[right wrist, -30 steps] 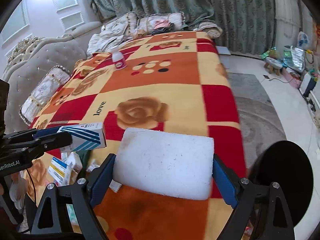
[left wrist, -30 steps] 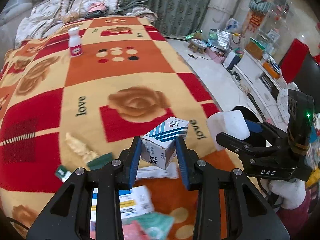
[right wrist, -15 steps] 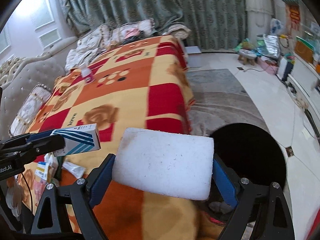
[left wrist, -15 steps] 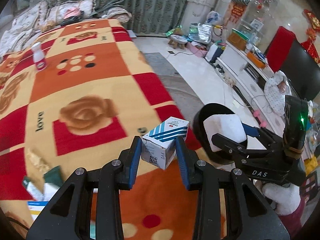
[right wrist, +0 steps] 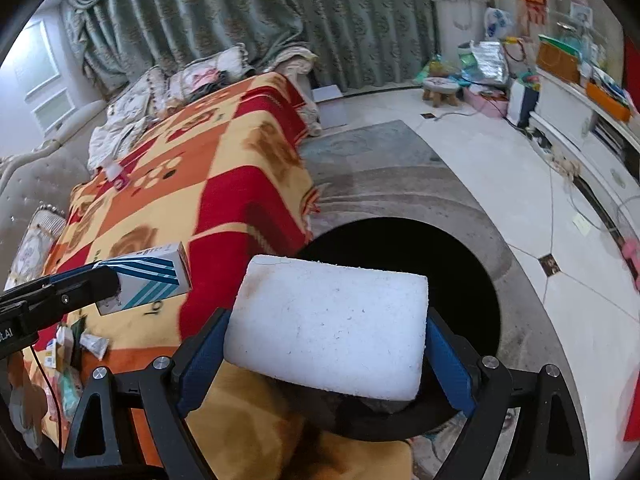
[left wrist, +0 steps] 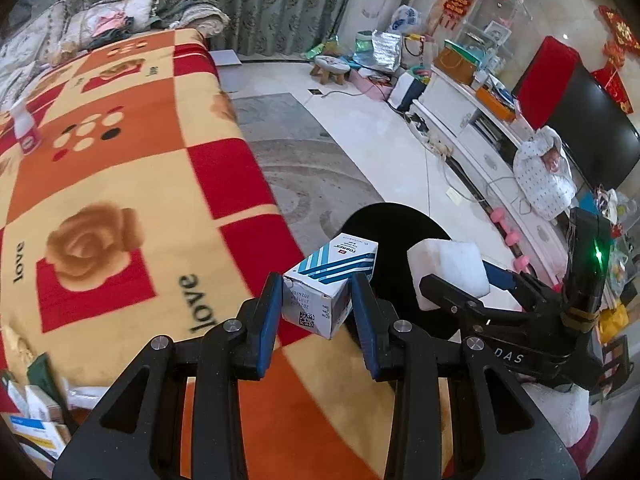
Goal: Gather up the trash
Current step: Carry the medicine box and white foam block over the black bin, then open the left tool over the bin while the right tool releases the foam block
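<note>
Trash in both grips: left gripper (left wrist: 316,304) clamps a striped carton (left wrist: 330,282), right gripper (right wrist: 324,344) a foam block (right wrist: 328,322), both at the black bin (right wrist: 448,264) beside the bed's edge; next, release over it

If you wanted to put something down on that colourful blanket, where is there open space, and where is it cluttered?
The blanket is bare across its middle, from the small white bottle down to the rose square, out to the edge by the grey rug. The near left corner is crowded with boxes and wrappers. Both claws are full.
</note>
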`<state>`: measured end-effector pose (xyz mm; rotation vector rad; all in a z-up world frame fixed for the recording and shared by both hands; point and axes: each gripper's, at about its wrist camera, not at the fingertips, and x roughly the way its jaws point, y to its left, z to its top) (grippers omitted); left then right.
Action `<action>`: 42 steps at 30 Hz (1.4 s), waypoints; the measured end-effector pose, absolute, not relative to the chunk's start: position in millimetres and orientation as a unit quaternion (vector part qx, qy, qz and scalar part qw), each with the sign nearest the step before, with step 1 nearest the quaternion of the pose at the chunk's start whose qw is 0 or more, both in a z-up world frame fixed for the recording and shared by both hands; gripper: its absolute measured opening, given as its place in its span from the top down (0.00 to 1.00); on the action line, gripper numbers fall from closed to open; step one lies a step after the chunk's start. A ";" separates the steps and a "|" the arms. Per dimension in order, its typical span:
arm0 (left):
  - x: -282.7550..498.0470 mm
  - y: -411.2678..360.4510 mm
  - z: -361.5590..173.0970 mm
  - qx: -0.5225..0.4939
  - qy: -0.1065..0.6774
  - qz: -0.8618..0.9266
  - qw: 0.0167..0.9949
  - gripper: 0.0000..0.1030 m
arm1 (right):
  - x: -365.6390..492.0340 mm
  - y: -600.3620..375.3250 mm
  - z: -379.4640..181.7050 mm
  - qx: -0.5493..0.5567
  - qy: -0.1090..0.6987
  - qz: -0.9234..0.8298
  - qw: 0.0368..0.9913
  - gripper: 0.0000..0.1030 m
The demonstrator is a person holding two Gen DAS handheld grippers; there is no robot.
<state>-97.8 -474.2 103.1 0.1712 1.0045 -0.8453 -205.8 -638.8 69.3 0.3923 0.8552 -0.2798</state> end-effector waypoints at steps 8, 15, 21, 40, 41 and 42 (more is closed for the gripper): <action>-101.7 -503.6 88.0 0.084 0.479 -0.398 0.778 0.68 | -214.2 -665.4 60.7 0.208 0.411 -0.154 0.874 0.11; -102.5 -519.0 80.2 0.067 0.489 -0.412 0.766 0.67 | -222.4 -681.3 62.0 0.235 0.393 -0.168 0.873 0.04; -105.1 -515.7 79.9 0.074 0.490 -0.410 0.766 0.58 | -222.5 -681.7 61.6 0.237 0.394 -0.167 0.872 0.00; -108.1 -446.9 99.3 0.074 0.465 -0.364 0.804 0.58 | -198.4 -611.7 76.6 0.166 0.398 -0.116 0.895 0.00; -107.3 -440.0 100.0 0.073 0.463 -0.359 0.807 0.58 | -197.0 -607.6 77.3 0.166 0.397 -0.114 0.895 0.00; -106.4 -435.4 101.1 0.072 0.463 -0.356 0.809 0.58 | -195.5 -604.5 77.7 0.165 0.397 -0.112 0.896 0.00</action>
